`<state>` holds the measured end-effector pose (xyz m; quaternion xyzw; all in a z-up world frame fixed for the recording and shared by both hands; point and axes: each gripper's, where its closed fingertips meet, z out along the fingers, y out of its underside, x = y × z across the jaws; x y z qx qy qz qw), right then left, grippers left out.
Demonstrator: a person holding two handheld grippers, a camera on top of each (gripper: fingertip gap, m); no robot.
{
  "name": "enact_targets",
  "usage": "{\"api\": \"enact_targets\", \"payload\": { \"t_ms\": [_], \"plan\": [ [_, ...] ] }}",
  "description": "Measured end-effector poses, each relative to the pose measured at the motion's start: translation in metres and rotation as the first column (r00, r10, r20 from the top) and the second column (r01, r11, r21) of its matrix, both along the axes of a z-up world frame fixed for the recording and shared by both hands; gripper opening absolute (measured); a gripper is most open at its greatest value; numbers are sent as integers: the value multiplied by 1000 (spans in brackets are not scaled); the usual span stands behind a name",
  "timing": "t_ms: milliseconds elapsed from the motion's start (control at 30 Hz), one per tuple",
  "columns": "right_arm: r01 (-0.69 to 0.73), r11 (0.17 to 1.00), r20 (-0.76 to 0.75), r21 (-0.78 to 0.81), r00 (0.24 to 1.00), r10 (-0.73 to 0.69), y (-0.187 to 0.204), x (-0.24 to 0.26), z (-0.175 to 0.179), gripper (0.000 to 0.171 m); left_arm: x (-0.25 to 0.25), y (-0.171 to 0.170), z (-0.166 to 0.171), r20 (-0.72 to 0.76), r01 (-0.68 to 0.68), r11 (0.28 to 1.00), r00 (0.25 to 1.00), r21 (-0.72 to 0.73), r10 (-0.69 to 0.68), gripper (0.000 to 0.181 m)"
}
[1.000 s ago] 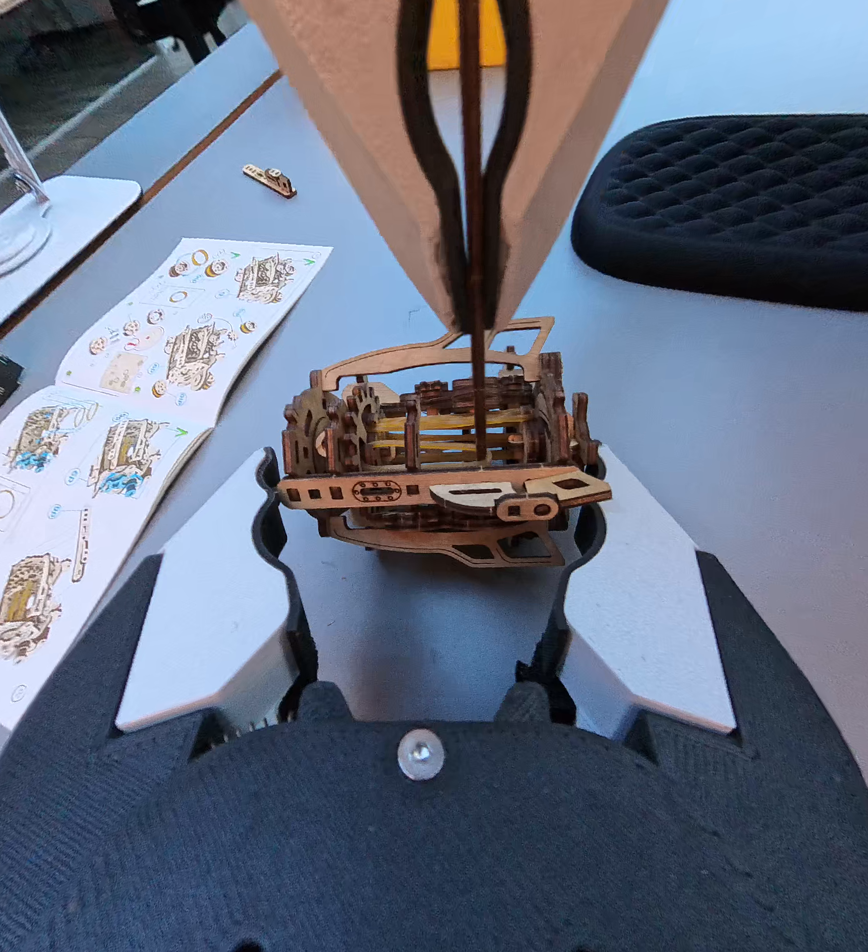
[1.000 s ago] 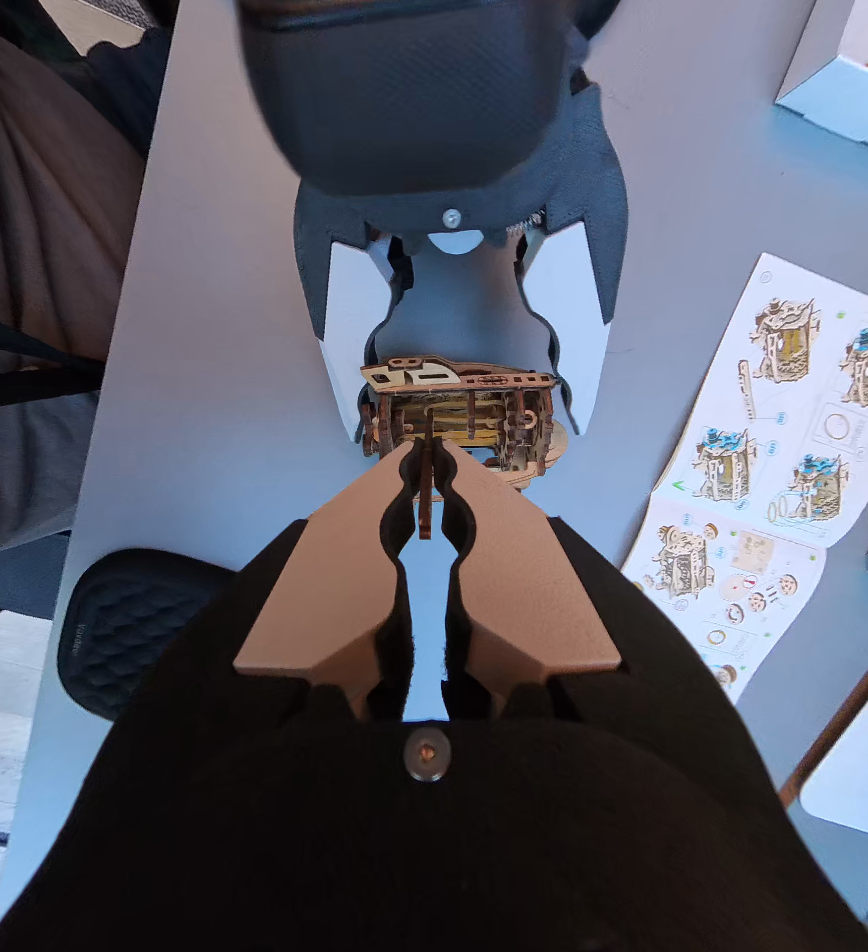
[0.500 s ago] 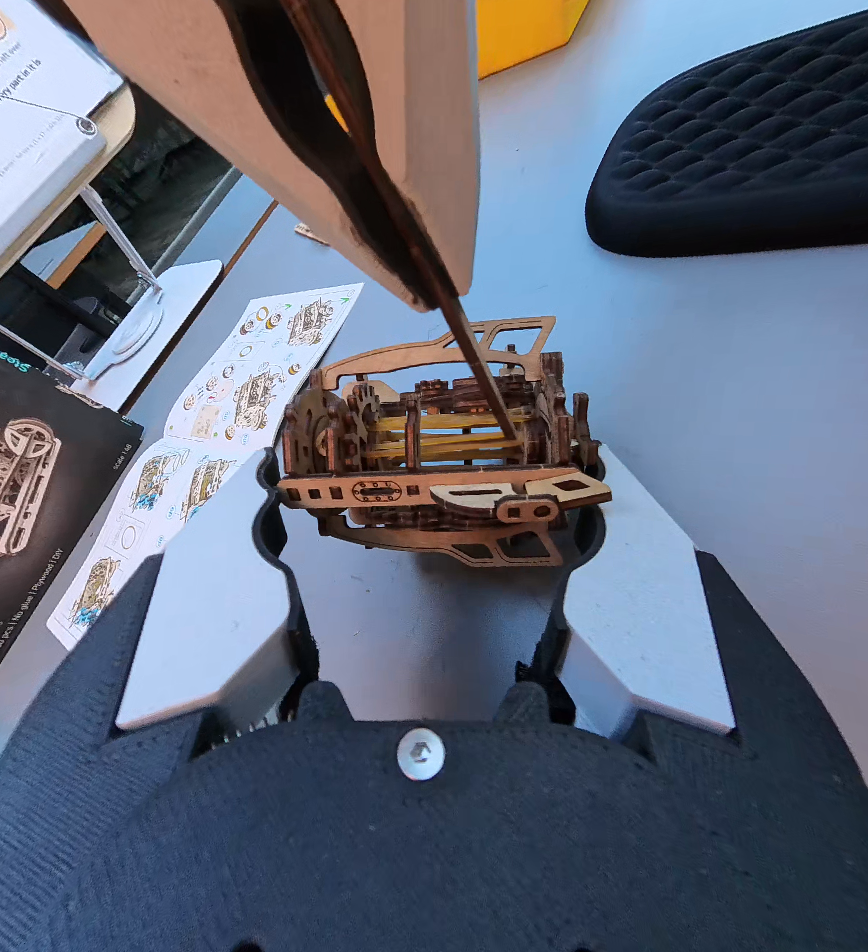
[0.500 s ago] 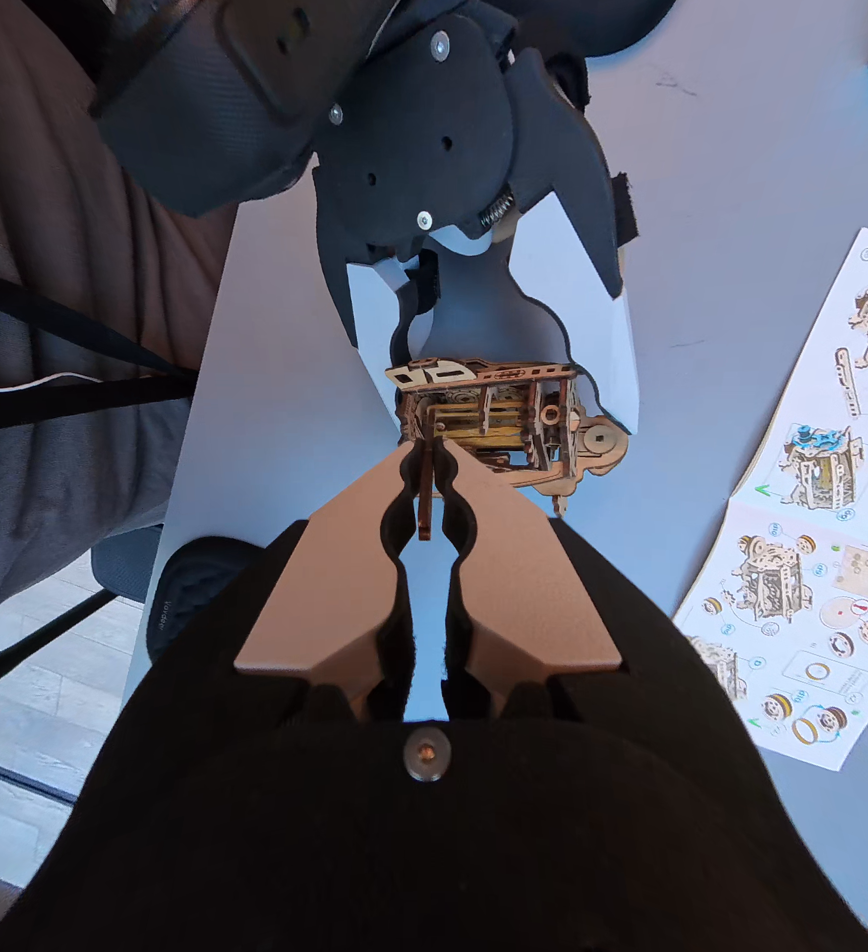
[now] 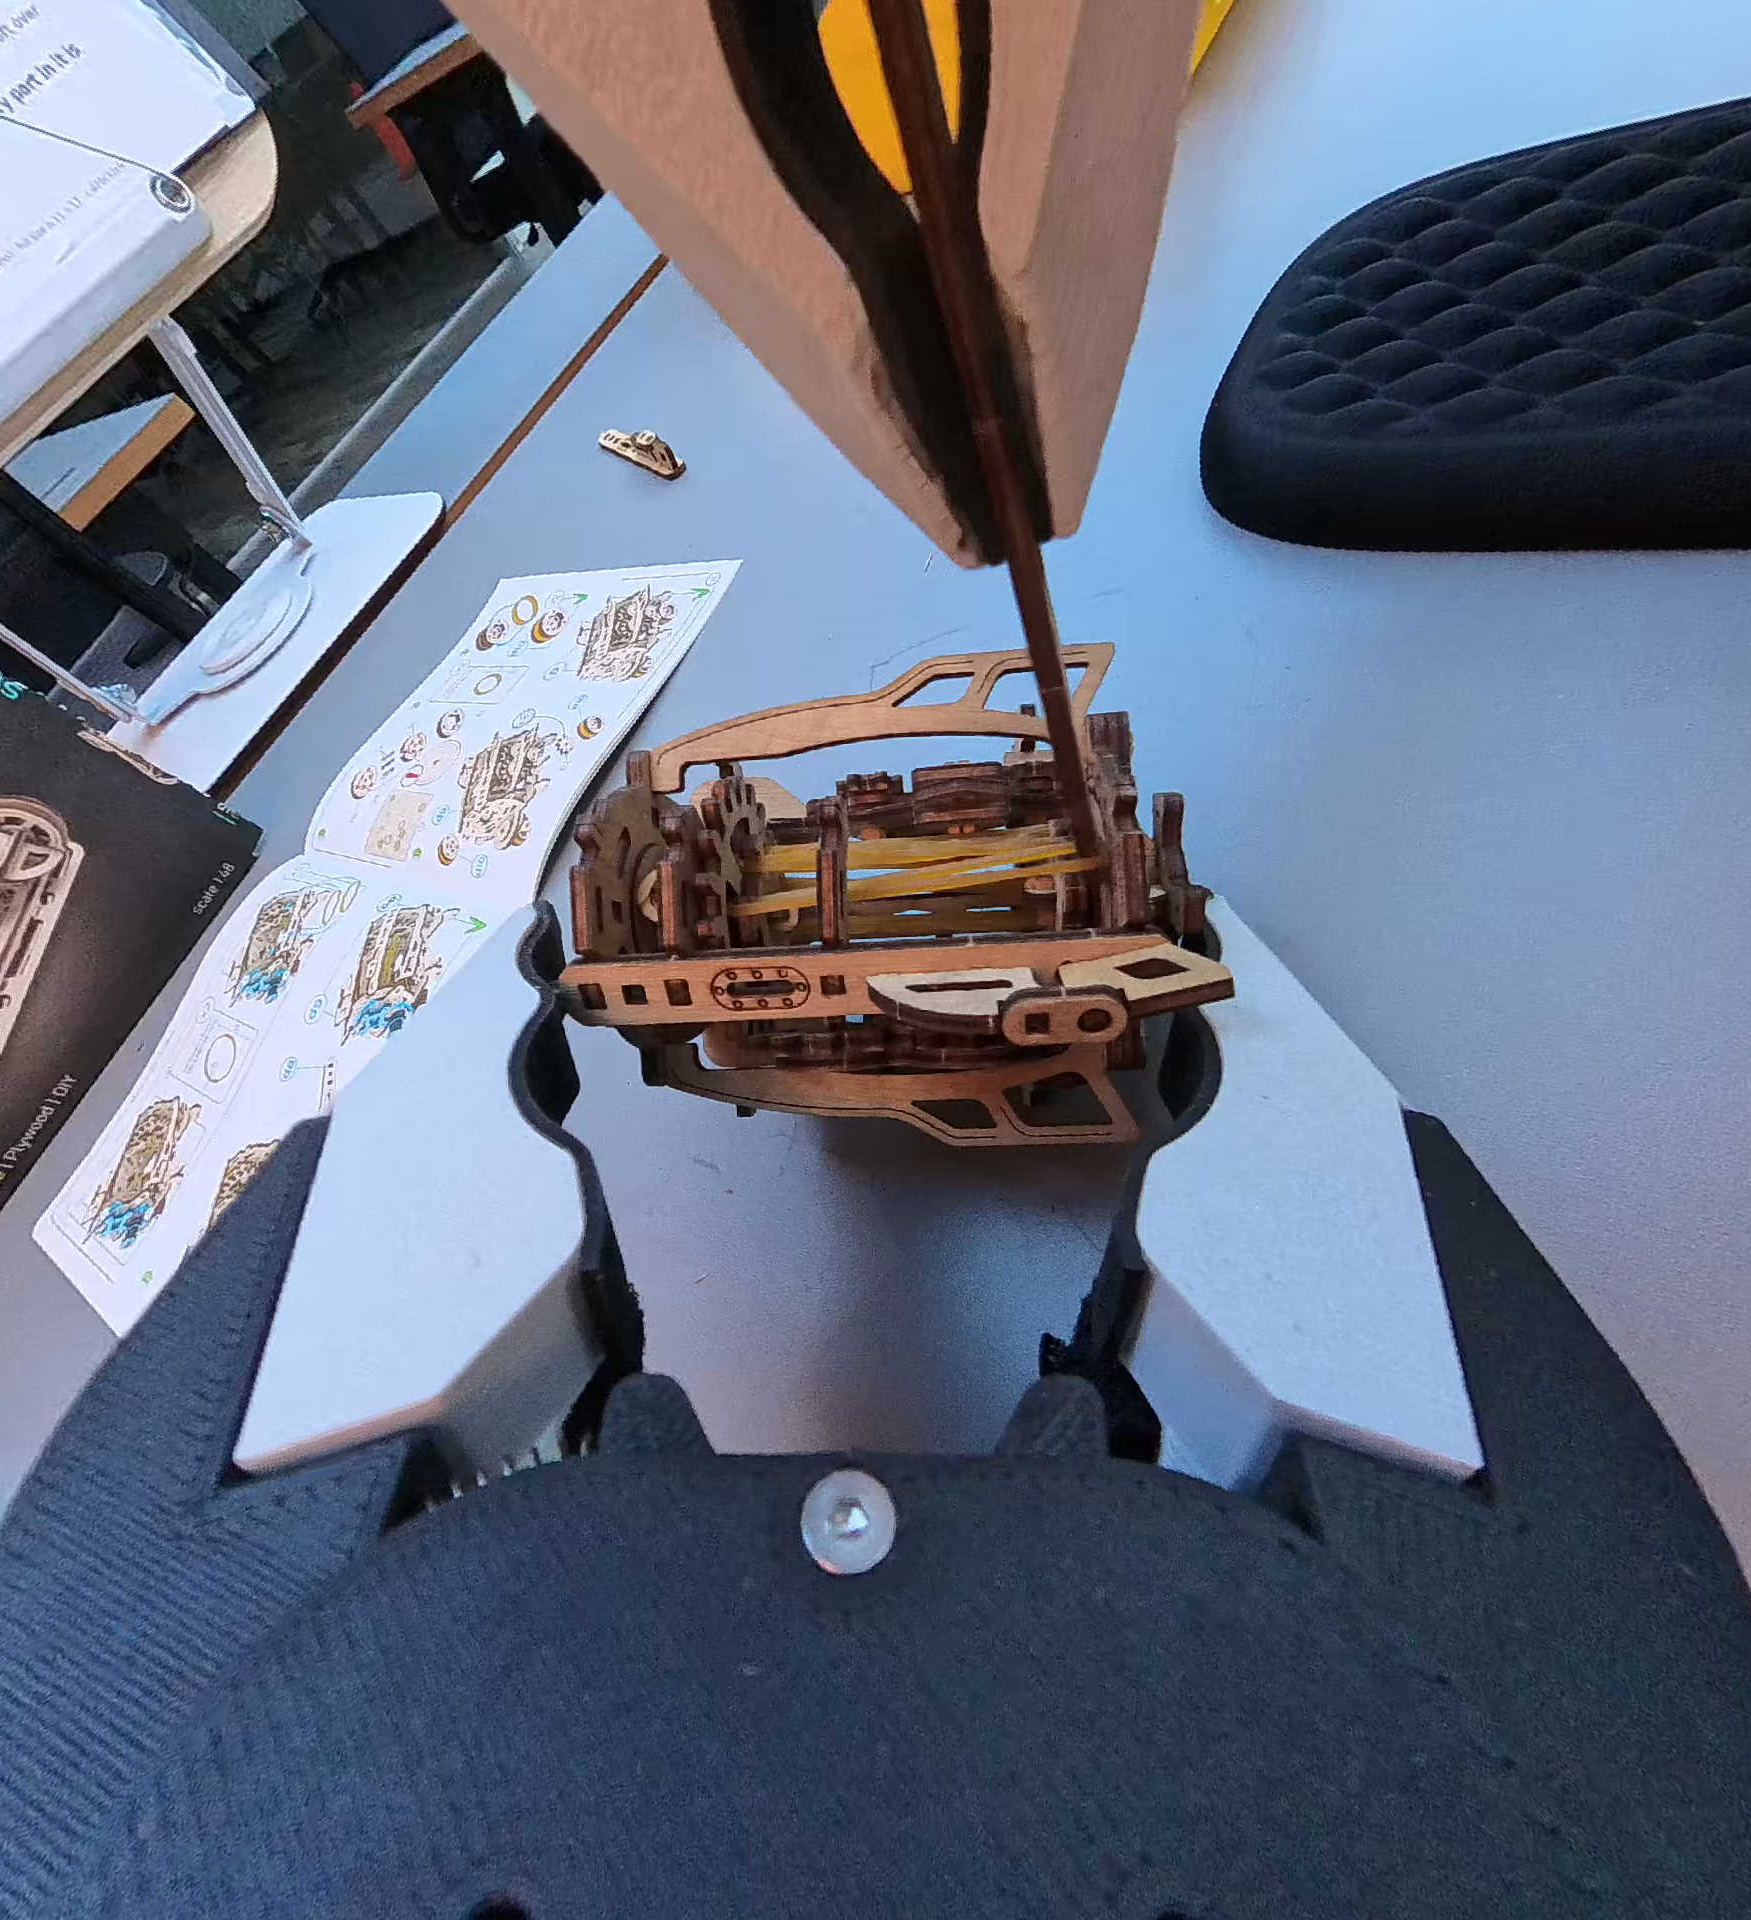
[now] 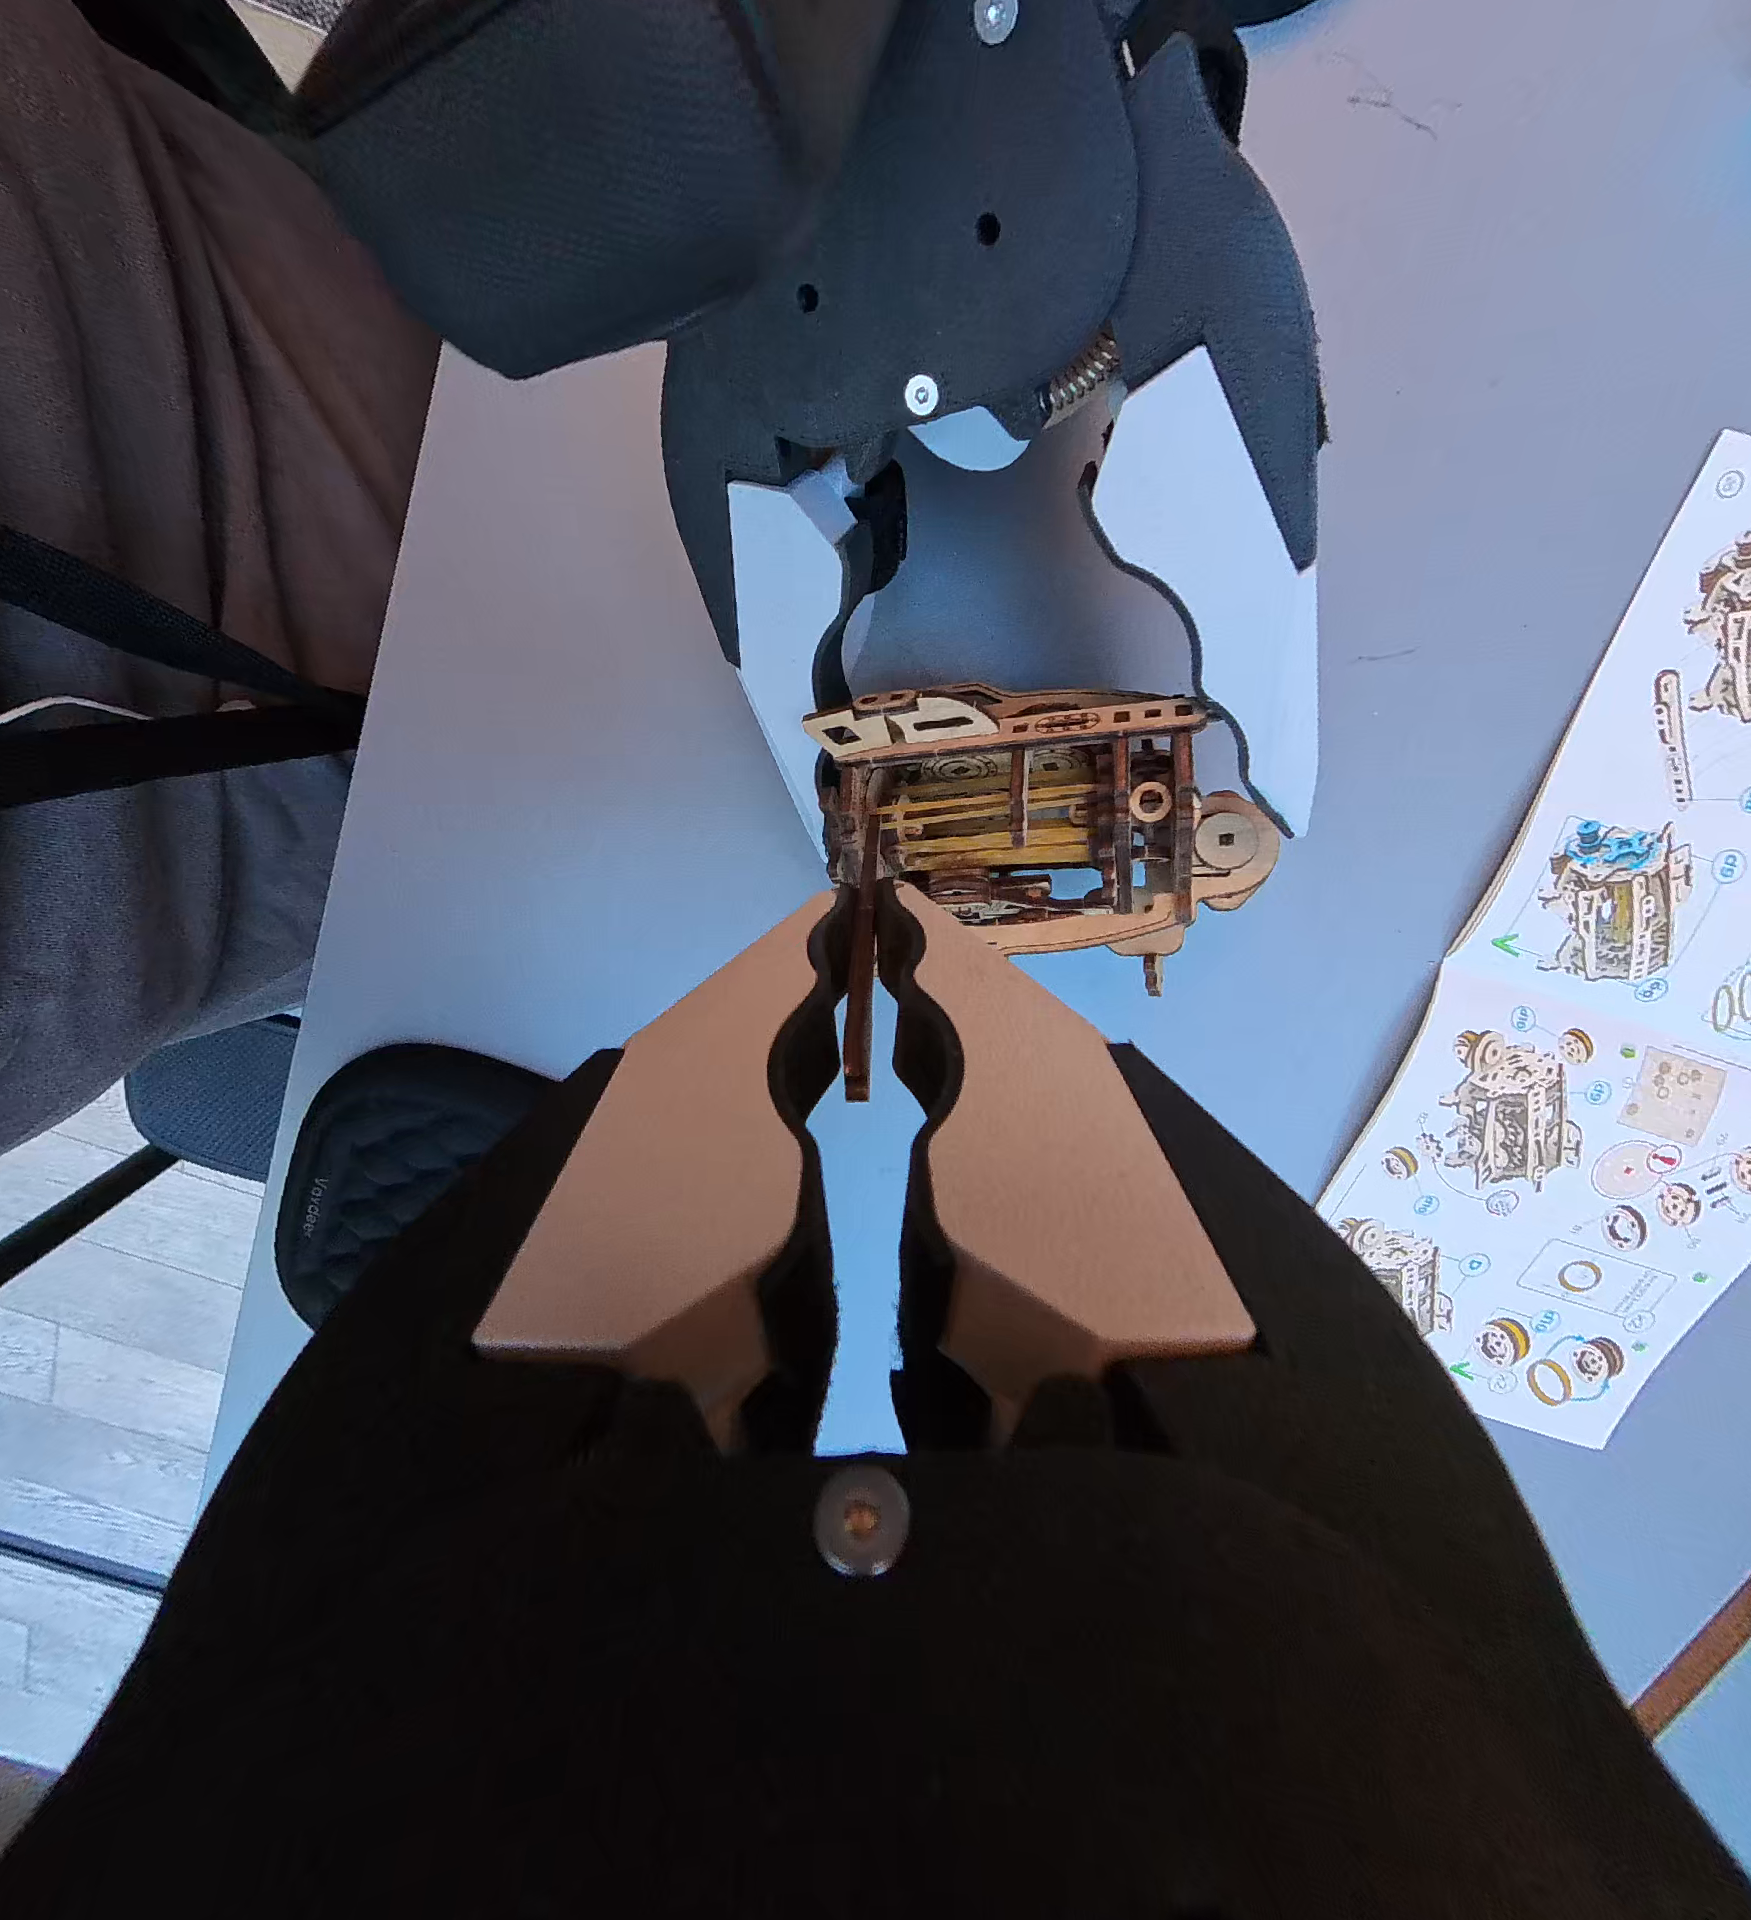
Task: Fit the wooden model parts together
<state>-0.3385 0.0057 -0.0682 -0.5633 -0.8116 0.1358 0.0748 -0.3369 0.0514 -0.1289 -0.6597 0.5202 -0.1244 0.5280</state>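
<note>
On table: 1 wooden model (L gripper clamping), 1 strip in R gripper.

Two cameras facing each other, both up close

In the left wrist view we are looking forward and a bit down along the left gripper, very near the wooden model; in the right wrist view we are looking steeply down along the right gripper from the other side. Both views are sharing the model, the grey table, the paper booklet and the other gripper.
</note>
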Motion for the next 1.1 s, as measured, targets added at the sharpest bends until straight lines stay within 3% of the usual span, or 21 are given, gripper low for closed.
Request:
{"api": "enact_targets", "payload": {
  "t_ms": [433, 700, 1100],
  "plan": [
    [-13, 999, -1, 51, 1000, 13, 3, 6, -1, 2, 1, 2, 0, 21, -12, 1000, 1000, -25, 12, 115],
    [-113, 991, -77, 77, 990, 119, 6, 4, -1, 2, 1, 1, 1, 20, -18, 1000, 1000, -10, 18, 116],
    [-55, 998, -172, -19, 984, 51, 5, 8, -2, 1, 1, 1, 1, 8, -28, 999, 1000, 29, 28, 117]
  ]
}}
